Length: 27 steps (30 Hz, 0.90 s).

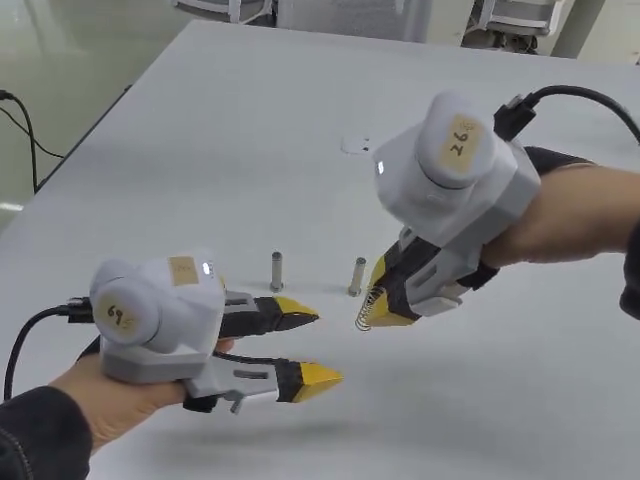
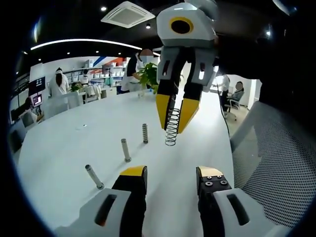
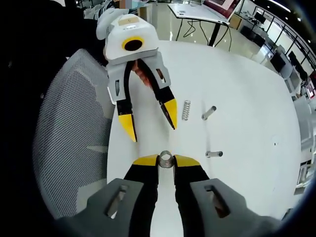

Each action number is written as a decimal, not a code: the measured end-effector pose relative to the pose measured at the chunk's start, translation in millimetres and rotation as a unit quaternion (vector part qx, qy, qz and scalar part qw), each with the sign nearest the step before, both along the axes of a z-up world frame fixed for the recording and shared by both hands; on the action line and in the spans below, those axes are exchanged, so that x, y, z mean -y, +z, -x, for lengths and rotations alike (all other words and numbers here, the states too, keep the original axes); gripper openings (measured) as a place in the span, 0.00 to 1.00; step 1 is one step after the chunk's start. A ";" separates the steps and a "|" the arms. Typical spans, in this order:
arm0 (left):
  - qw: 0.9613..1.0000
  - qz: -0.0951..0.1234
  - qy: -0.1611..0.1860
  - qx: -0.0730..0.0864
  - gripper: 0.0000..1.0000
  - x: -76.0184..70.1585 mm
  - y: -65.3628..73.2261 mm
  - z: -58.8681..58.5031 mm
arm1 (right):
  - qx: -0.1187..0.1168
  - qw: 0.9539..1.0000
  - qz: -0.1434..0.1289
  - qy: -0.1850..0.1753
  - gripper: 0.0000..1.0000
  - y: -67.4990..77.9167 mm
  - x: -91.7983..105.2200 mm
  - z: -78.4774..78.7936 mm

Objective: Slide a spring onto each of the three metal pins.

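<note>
My right gripper (image 1: 381, 300) is shut on a small metal spring (image 1: 366, 312), which hangs from its yellow tips just above the white table (image 1: 220, 130). In the right gripper view the spring (image 3: 166, 159) shows end-on between the closed jaws. Two upright metal pins (image 1: 277, 270) (image 1: 357, 277) stand just beyond both grippers. In the left gripper view, two bare pins (image 2: 94, 177) (image 2: 126, 149) stand beside a third pin wearing a spring (image 2: 144, 133). My left gripper (image 1: 312, 348) is open and empty, its tips facing the right gripper (image 2: 173, 126) across a short gap.
A small pale scrap (image 1: 353, 146) lies farther back on the table. A mesh office chair (image 2: 276, 163) stands beside the table on the near side. Cables (image 1: 25, 130) run over the floor at the left. People and desks fill the room behind.
</note>
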<state>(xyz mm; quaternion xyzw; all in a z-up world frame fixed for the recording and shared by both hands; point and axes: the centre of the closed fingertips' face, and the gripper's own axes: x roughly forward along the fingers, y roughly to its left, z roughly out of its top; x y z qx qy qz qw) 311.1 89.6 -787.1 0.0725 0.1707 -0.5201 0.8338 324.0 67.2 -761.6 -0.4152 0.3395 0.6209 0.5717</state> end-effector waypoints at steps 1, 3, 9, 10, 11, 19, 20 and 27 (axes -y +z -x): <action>1.000 0.000 0.002 0.000 0.38 -1.1 -0.1 -0.2 | 0.000 1.000 0.000 -0.001 0.13 0.2 0.3 -0.5; 1.000 0.000 0.006 0.000 0.40 -2.5 -0.8 -0.7 | 0.001 1.000 0.000 -0.002 0.13 0.1 0.7 -0.8; 1.000 0.002 0.021 -0.004 0.46 -8.3 -1.7 -3.0 | 0.003 1.000 0.001 -0.007 0.13 0.2 2.8 -2.4; 1.000 0.002 0.024 -0.005 0.47 -9.3 -2.0 -3.4 | 0.003 1.000 0.001 -0.008 0.13 0.2 3.0 -2.7; 1.000 0.002 0.026 -0.005 0.49 -10.6 -2.4 -3.6 | 0.003 1.000 0.001 -0.009 0.13 0.1 3.3 -3.1; 0.999 0.002 0.045 -0.010 0.56 -19.0 -5.7 -6.1 | 0.003 1.000 0.002 -0.016 0.13 -3.3 5.4 -8.5; 0.999 0.002 0.046 -0.012 0.57 -20.0 -6.1 -6.2 | 0.004 1.000 0.002 -0.017 0.13 -3.5 5.6 -9.4; 0.998 0.002 0.062 -0.017 0.63 -27.9 -9.6 -7.5 | 0.009 1.000 0.006 -0.028 0.13 -4.1 11.3 -19.8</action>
